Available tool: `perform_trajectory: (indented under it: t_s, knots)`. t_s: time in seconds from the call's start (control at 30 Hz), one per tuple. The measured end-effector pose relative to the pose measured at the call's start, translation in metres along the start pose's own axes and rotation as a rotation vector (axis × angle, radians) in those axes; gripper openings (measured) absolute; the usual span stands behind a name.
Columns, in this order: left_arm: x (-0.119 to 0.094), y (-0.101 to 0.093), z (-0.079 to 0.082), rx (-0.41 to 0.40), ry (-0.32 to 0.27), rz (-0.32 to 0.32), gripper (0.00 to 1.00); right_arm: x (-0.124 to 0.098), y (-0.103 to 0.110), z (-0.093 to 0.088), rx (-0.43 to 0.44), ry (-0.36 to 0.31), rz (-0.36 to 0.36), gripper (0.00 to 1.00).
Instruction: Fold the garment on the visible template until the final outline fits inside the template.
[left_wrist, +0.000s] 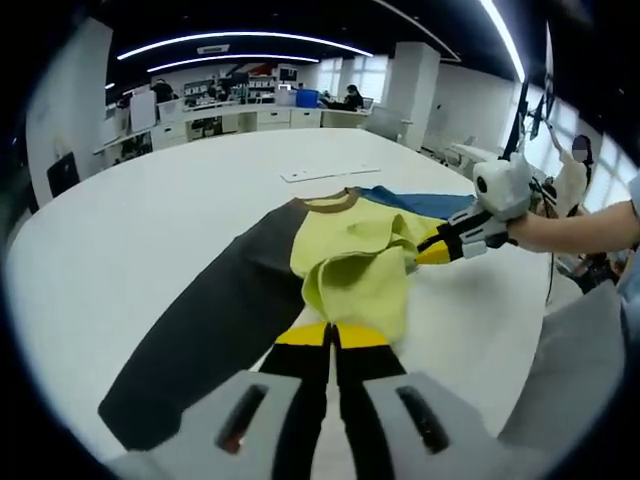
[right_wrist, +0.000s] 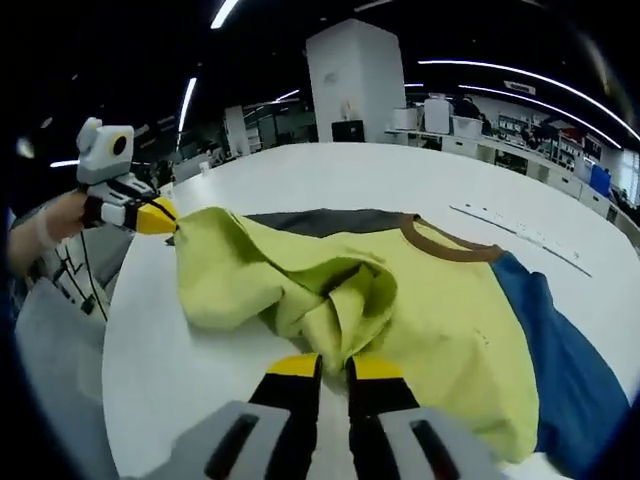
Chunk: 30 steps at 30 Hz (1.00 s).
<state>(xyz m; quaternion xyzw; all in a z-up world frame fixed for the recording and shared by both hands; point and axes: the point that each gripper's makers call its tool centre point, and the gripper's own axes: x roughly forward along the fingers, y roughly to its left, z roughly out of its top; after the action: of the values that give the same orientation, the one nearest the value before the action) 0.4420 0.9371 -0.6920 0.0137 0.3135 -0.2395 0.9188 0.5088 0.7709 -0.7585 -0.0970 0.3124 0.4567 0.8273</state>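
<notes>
A shirt with a yellow-green body (left_wrist: 350, 235), brown collar (left_wrist: 330, 205), long dark grey sleeve (left_wrist: 210, 320) and blue sleeve (left_wrist: 420, 203) lies on the white table (left_wrist: 150, 220). My left gripper (left_wrist: 331, 336) is shut on a bunched fold of the yellow-green cloth. My right gripper (left_wrist: 425, 256) comes in from the right, shut on another edge of it. In the right gripper view the right gripper (right_wrist: 336, 367) pinches the gathered yellow-green cloth (right_wrist: 420, 310), and the left gripper (right_wrist: 168, 222) holds its far corner at the upper left. The blue sleeve (right_wrist: 560, 340) lies flat at the right.
A thin pale strip (left_wrist: 328, 172) lies on the table beyond the collar, also seen as a line of marks (right_wrist: 520, 232). A person's hand and sleeve (left_wrist: 590, 225) reach in at the table's right edge. Desks and chairs (left_wrist: 250, 110) stand far behind.
</notes>
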Motion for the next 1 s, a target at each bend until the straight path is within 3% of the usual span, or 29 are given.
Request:
perform_trajectory:
  t_s: [0.13, 0.53, 1.0]
  knots:
    - [0.000, 0.000, -0.001, -0.002, 0.001, 0.001, 0.00, -0.004, 0.000, 0.003, 0.010, -0.013, -0.001, 0.00]
    - [-0.005, 0.003, 0.000, -0.001, -0.005, 0.011, 0.00, -0.053, -0.014, 0.023, -0.002, -0.076, -0.038, 0.00]
    - [-0.020, -0.004, -0.008, 0.026, 0.013, 0.006, 0.00, -0.117, -0.021, 0.001, -0.091, -0.028, -0.093, 0.00]
